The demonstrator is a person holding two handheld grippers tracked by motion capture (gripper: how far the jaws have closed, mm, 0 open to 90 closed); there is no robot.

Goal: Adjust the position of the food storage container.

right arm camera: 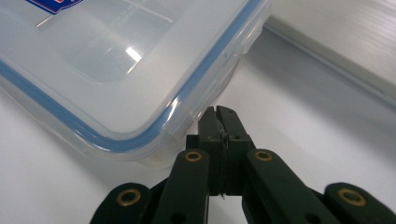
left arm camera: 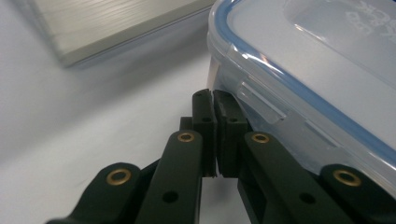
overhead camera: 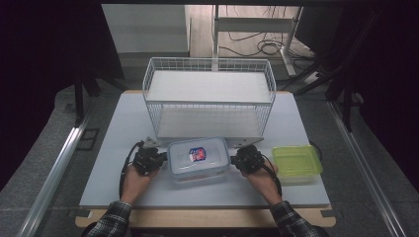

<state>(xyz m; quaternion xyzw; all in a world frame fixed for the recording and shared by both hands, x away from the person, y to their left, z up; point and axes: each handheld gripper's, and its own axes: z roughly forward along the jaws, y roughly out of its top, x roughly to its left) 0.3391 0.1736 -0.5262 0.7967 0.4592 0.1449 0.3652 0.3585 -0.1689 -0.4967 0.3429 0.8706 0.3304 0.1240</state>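
A clear plastic container (overhead camera: 198,159) with a blue-sealed lid and a red and blue label sits on the white table near the front edge. My left gripper (overhead camera: 148,159) is at its left end and my right gripper (overhead camera: 247,159) at its right end. In the left gripper view the jaws are shut (left arm camera: 214,95), with the tips against the container (left arm camera: 317,56) just beside its side latch and nothing between them. The right gripper view shows the jaws shut (right arm camera: 218,111), tips right under the lid's edge tab of the container (right arm camera: 116,60).
A white wire basket (overhead camera: 210,98) stands just behind the container; its base (left arm camera: 107,23) lies close ahead of both grippers. A green lidded box (overhead camera: 296,163) sits to the right of my right hand. The table's front edge is near the person's forearms.
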